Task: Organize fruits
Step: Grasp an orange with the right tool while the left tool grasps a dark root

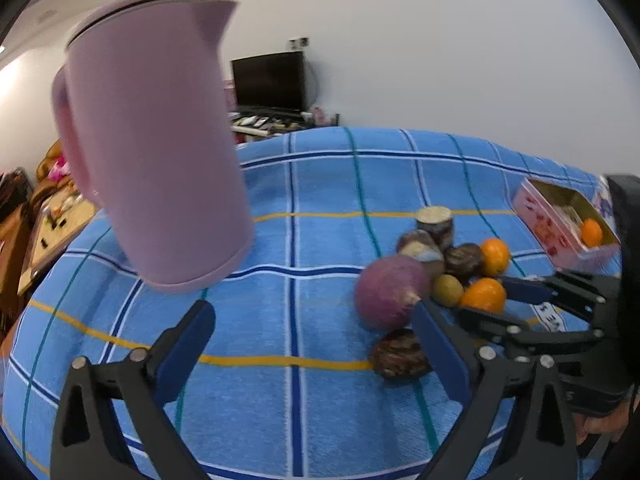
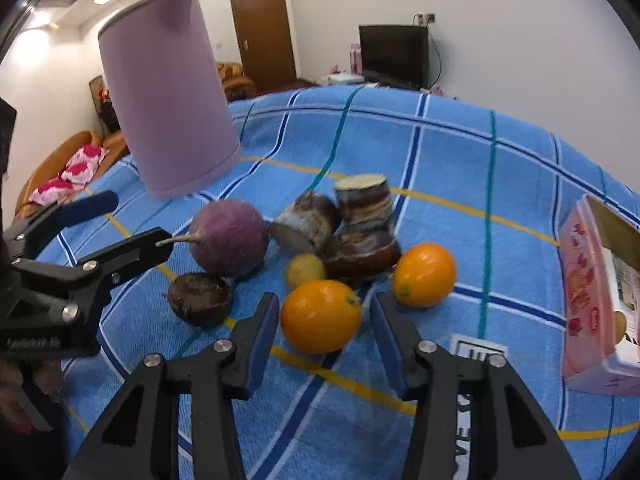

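An orange (image 2: 320,316) lies on the blue checked cloth between the blue pads of my right gripper (image 2: 325,312), which is shut on it. The same orange (image 1: 484,294) and right gripper (image 1: 498,300) show in the left wrist view. A second orange (image 2: 424,274) lies just right of it, and a small yellow-green fruit (image 2: 305,270) just behind. A third orange (image 1: 591,233) sits inside the pink box (image 1: 540,220). My left gripper (image 1: 311,306) stands open and holds nothing, its right fingertip beside a round purple root (image 1: 390,292).
Several dark brown cut root pieces (image 2: 362,256) crowd behind the fruit, and one (image 2: 199,298) lies apart at the front. A tall pink jug (image 1: 152,140) stands at the left on the cloth. The pink box (image 2: 580,280) stands at the right edge.
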Tool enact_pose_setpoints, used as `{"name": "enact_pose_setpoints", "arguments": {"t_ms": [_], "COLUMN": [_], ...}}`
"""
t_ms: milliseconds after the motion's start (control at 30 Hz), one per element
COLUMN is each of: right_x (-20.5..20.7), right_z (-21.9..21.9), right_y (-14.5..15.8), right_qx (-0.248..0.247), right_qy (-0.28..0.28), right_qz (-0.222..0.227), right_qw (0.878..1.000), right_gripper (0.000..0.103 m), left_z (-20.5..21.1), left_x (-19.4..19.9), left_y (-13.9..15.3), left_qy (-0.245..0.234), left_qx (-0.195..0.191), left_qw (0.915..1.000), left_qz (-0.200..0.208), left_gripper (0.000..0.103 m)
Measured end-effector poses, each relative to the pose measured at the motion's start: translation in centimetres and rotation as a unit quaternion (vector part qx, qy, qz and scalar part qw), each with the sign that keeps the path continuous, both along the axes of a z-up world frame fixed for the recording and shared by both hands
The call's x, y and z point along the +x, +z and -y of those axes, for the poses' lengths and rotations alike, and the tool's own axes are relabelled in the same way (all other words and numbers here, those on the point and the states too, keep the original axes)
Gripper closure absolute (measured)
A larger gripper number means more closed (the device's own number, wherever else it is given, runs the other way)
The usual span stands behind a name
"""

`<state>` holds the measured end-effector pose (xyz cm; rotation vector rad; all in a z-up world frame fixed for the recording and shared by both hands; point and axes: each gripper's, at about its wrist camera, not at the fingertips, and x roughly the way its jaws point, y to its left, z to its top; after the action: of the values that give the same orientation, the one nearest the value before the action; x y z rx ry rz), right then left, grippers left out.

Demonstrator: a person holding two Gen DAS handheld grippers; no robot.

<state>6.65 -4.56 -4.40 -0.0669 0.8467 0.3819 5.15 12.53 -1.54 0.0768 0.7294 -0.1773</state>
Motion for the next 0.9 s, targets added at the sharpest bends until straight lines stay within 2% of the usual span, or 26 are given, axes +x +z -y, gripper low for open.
{"name": "enact_pose_setpoints", "arguments": {"t_ms": [167, 267, 367, 433, 500, 567, 700, 733, 800, 900], "right_x": [0.0, -1.1, -2.3, -2.8, -3.0, -3.2, -3.3, -3.3, -3.1, -3.0], "right_z": [0.8, 1.7, 3.5, 4.7, 5.8, 6.5, 6.9, 6.9, 7.0, 7.2], "right_y": [-0.2, 0.2, 0.9, 1.1, 1.4, 1.6, 1.9, 1.9, 1.7, 1.6], "right_qx": [0.015, 0.009, 0.020, 0.035, 0.060, 0.076, 0.087, 0.089, 0.094, 0.101], "right_qy": [-0.002, -0.008, -0.024, -0.038, -0.047, -0.052, -0.050, -0.050, -0.051, -0.055], "right_qz": [-0.009, 0.002, 0.025, 0.037, 0.045, 0.049, 0.050, 0.049, 0.046, 0.043], "right_qw": [1.000, 1.000, 0.999, 0.998, 0.996, 0.995, 0.994, 0.994, 0.993, 0.992], "right_gripper": [0.061, 0.061, 0.061, 0.061, 0.061, 0.061, 0.061, 0.061, 0.061, 0.061], "left_z": [1.4, 2.7, 3.1, 3.2, 3.1, 3.0, 3.3, 3.4, 3.4, 3.3], "left_x": [-0.4, -0.9, -0.8, -0.2, 0.3, 0.8, 1.2, 1.1, 1.0, 1.0], "left_y": [-0.2, -0.2, -0.4, -1.0, -1.6, -2.4, -3.4, -3.4, -3.4, -3.3], "left_qy": [-0.053, -0.091, -0.095, -0.086, -0.077, -0.063, -0.073, -0.076, -0.087, -0.089], "left_qx": [-0.007, -0.006, -0.003, -0.006, -0.006, -0.004, -0.013, -0.015, -0.028, -0.037], "left_qw": [0.9985, 0.9958, 0.9954, 0.9959, 0.9960, 0.9961, 0.9930, 0.9928, 0.9916, 0.9911], "left_qz": [-0.011, -0.010, -0.012, -0.028, -0.045, -0.062, -0.091, -0.092, -0.092, -0.092], "left_gripper": [0.005, 0.005, 0.005, 0.012, 0.027, 0.030, 0.042, 0.044, 0.056, 0.060]}}
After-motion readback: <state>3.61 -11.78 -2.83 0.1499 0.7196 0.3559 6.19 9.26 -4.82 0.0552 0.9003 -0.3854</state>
